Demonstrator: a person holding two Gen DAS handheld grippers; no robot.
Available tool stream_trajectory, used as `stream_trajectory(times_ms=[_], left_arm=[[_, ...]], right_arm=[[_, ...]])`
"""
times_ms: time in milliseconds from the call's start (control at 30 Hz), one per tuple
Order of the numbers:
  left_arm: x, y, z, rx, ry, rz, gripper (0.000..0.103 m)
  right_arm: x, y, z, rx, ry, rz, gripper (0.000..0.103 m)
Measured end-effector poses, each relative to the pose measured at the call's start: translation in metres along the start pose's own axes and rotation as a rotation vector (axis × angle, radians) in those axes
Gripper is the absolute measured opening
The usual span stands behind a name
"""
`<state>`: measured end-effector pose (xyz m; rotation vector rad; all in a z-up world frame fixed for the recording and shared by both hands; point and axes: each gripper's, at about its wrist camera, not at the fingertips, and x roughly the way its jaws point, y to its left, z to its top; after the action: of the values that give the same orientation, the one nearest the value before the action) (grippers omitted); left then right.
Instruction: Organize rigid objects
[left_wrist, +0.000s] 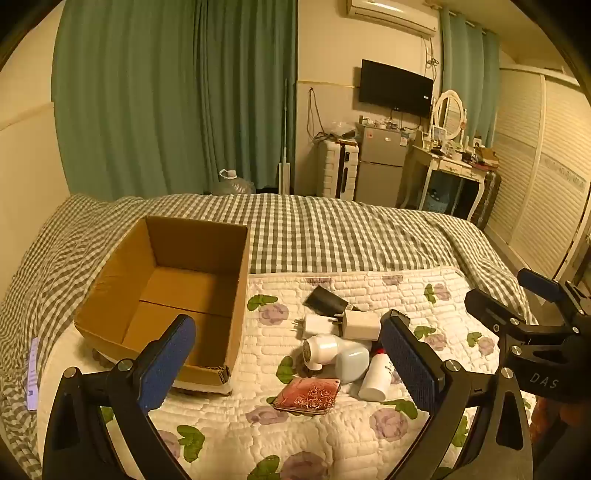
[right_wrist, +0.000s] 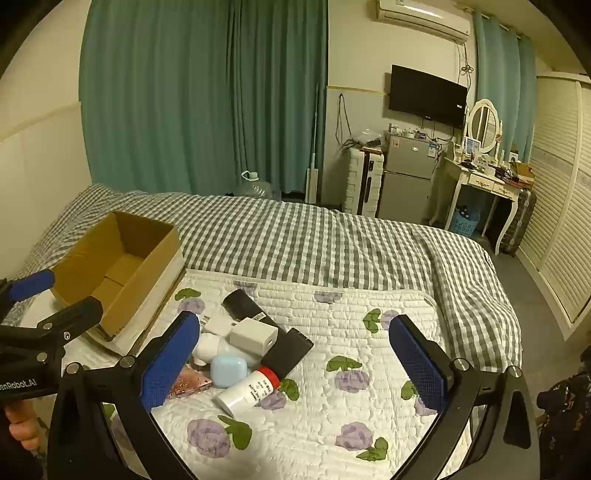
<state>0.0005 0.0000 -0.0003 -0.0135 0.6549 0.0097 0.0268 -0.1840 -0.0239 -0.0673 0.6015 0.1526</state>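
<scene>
Cardboard box (left_wrist: 162, 291): open-topped and empty as far as its floor shows, sitting on the bed partly on the quilted floral mat (left_wrist: 332, 435); it is the landmark for every place below.
Cluster location: the rigid items lie in one heap on the mat just beside the box's right wall, none inside it yet.
Cluster contents: two white charger plugs (right_wrist: 255, 334), a white trimmer-like device (left_wrist: 321, 349), a pale blue case (right_wrist: 228, 370), a white bottle with a red cap (right_wrist: 246, 392), a red patterned card-like case (left_wrist: 308, 396) and a black flat device (right_wrist: 286, 350).
Left hand-held gripper (left_wrist: 291, 369): fingers spread wide, nothing between them, hovering above the box's near corner and the heap.
Right hand-held gripper (right_wrist: 295, 369): fingers likewise spread wide and empty, on the heap's far side from the box.
Risk, stacking: items overlap and touch; lifting one would likely drag or tip a neighbour.
Risk, rolling: the bottle lies on its side and could roll off across the soft mat if nudged.
Risk, footing: the box rests on yielding bedding, so a dropped item or a knock against its wall may shift or tilt it.
Risk, collision: both tools hang near the same heap and could foul each other.
</scene>
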Motion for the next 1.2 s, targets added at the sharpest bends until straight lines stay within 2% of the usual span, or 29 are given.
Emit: stream_trajectory(times_ms=[433, 1200], left_arm=[[0.0010, 0.0020, -0.0001, -0.004, 0.001, 0.011, 0.103], [0.0029, 0.0061, -0.0002, -0.019, -0.006, 0.033, 0.103]], right_arm=[[0.0016, -0.0006, -0.0090, 0.006, 0.001, 0.006, 0.103], [0.0031, -0.0038, -0.0040, 0.023, 0.029, 0.007, 0.103]])
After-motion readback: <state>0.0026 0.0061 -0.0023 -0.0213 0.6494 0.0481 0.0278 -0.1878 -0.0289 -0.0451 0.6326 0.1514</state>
